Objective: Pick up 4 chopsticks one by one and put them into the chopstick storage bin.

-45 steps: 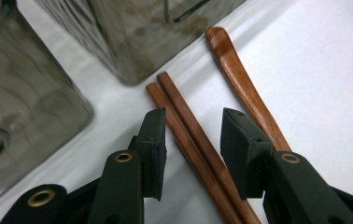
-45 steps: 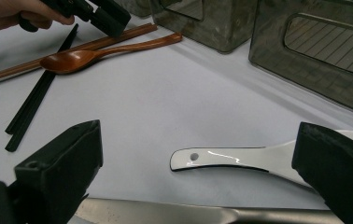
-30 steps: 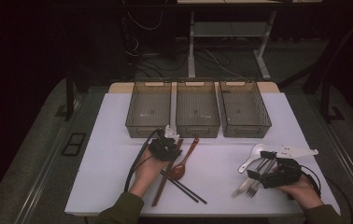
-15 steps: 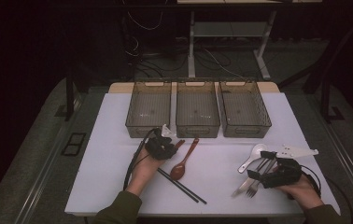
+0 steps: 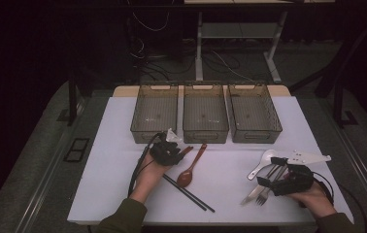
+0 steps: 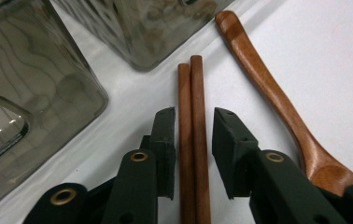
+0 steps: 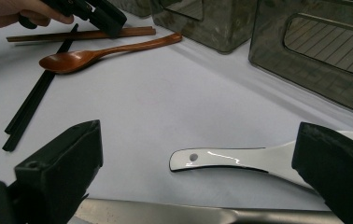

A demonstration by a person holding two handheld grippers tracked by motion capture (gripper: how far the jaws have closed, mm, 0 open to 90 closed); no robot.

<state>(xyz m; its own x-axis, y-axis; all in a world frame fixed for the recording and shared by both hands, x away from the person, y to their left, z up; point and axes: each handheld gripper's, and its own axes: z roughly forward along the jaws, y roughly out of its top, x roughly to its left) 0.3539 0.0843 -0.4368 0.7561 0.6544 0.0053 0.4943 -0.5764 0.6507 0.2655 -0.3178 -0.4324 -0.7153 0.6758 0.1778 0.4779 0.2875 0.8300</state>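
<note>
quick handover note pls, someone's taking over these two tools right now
Left tool: jaws astride the pair of brown chopsticks lying on the table; they have just been opening a little and the pads are not pressing.
Right tool: jaws wide open, holding nothing, low over the white spoon, with a metal piece below it.
Also on the table: wooden spoon, black chopsticks, forks.
Done: nothing sorted; all three bins look empty.
Left: probably close on the brown chopsticks, then move every utensil.
</note>
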